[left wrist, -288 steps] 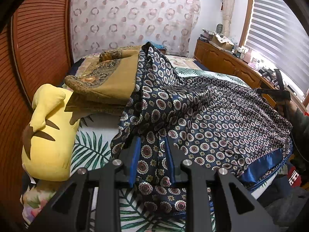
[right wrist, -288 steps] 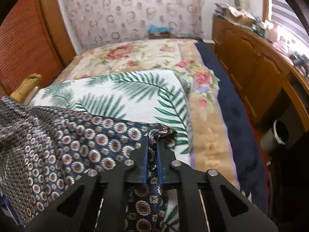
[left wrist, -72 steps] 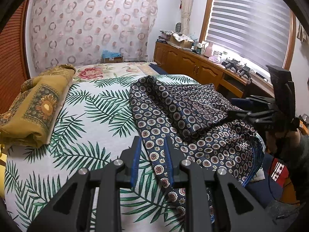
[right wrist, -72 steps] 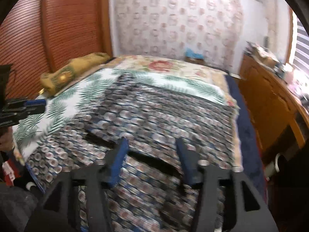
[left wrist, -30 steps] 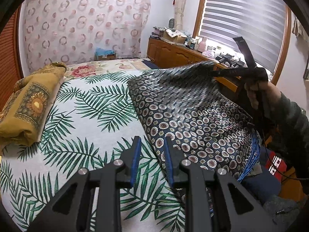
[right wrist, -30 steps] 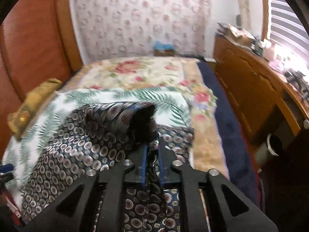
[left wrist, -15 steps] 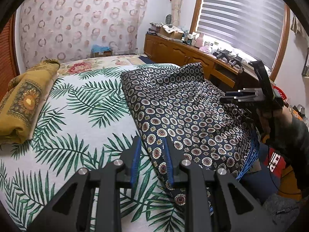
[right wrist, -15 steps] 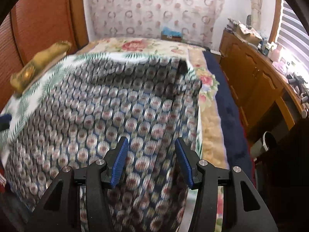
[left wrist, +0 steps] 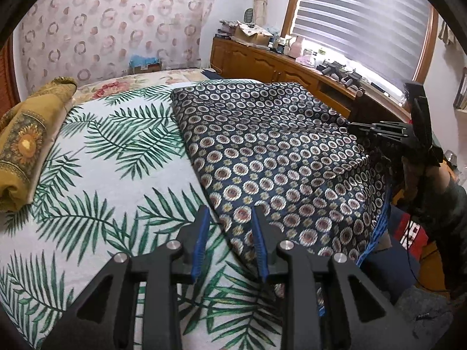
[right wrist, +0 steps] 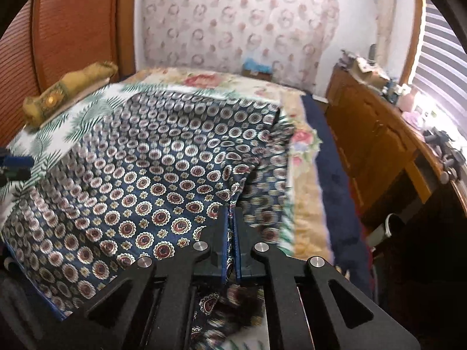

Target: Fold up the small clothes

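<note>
A dark blue cloth with a round medallion print (left wrist: 262, 145) lies spread over the right half of the bed, its near part hanging over the bed's edge. My left gripper (left wrist: 229, 218) is open just above the cloth's near left edge, holding nothing. My right gripper (right wrist: 232, 213) is shut on a fold at the cloth's (right wrist: 140, 175) right edge. The right gripper also shows at the far right of the left wrist view (left wrist: 379, 129), at the cloth's right side.
The bed has a white cover with green palm leaves (left wrist: 102, 160). A folded mustard-yellow cloth (left wrist: 26, 134) lies at the bed's left side. A wooden cabinet with clutter (left wrist: 262, 58) runs along the window wall on the right. A wooden headboard (right wrist: 73, 29) stands at the left.
My right gripper, open half a second ago, has closed on the cloth's right edge. My left gripper has opened slightly and come lower and closer to the bed; the cloth lies flatter.
</note>
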The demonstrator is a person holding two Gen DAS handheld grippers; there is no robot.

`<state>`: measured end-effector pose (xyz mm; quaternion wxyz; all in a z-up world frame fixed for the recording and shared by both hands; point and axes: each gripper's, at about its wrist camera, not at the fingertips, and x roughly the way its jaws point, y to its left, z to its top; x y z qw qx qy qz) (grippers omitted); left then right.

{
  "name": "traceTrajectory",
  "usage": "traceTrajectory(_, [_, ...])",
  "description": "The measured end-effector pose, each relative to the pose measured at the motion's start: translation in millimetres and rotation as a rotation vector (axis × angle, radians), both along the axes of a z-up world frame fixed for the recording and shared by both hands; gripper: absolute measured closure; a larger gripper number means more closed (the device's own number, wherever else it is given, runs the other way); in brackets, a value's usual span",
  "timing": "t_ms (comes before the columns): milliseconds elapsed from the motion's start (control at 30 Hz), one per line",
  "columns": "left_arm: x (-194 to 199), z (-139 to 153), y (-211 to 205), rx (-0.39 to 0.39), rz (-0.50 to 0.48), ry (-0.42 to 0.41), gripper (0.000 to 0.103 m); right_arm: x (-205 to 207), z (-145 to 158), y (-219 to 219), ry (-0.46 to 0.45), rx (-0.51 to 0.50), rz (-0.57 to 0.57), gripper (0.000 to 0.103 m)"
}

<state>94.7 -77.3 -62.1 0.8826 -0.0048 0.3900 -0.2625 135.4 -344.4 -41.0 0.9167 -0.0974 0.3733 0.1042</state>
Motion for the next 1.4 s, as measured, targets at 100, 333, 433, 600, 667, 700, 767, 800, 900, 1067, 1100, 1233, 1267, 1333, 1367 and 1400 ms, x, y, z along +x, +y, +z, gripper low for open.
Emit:
traceTrajectory(100, [-1,-3,-4,-0.018,-0.018,0.022,0.076,-2,-1,-11,0.011,0.008,-0.022,0.102])
traceTrajectory(333, [-3,-13,-13,-0.019,-0.039,0.074,0.076,-12,-7,-18,0.031,0.039,-0.063,0.090])
traceTrajectory(433, [-7,-15,-16,-0.015,-0.045,0.084,0.076,-24,-9,-19,0.036,0.046,-0.090,0.052])
traceTrajectory(600, [-14,-20,-12,-0.006,-0.041,0.106,0.076,-43,-21,-16,0.083,0.051,-0.090,0.045])
traceTrajectory(667, [-18,-20,-11,-0.003,-0.040,0.107,0.076,-50,-24,-13,0.099,0.051,-0.081,0.045])
traceTrajectory(700, [-19,-20,-10,-0.004,-0.040,0.109,0.076,-53,-25,-11,0.105,0.046,-0.080,0.045])
traceTrajectory(767, [-21,-20,-9,-0.006,-0.040,0.111,0.076,-58,-28,-11,0.114,0.037,-0.087,0.045])
traceTrajectory(800, [-22,-21,-9,-0.005,-0.039,0.111,0.076,-61,-29,-12,0.119,0.041,-0.093,0.045])
traceTrajectory(900, [-25,-20,-9,-0.012,-0.040,0.116,0.076,-69,-32,-16,0.131,0.064,-0.110,0.045])
traceTrajectory(1067, [-30,-20,-10,-0.043,-0.068,0.134,0.076,-78,-33,-11,0.143,0.072,-0.082,0.045])
traceTrajectory(1100, [-31,-20,-10,-0.047,-0.068,0.133,0.076,-80,-33,-9,0.145,0.071,-0.071,0.049])
traceTrajectory(1233, [-36,-20,-8,-0.057,-0.069,0.125,0.077,-86,-32,-3,0.151,0.084,-0.040,0.064])
traceTrajectory(1267, [-37,-21,-8,-0.059,-0.070,0.122,0.077,-87,-32,-2,0.151,0.087,-0.035,0.066])
traceTrajectory(1333, [-36,-20,-9,-0.061,-0.073,0.120,0.085,-89,-32,-1,0.151,0.101,-0.027,0.076])
traceTrajectory(1367, [-37,-20,-8,-0.067,-0.073,0.115,0.090,-90,-32,-2,0.149,0.107,-0.025,0.082])
traceTrajectory(1400, [-39,-18,-8,-0.077,-0.081,0.107,0.096,-90,-31,-2,0.144,0.112,-0.025,0.088])
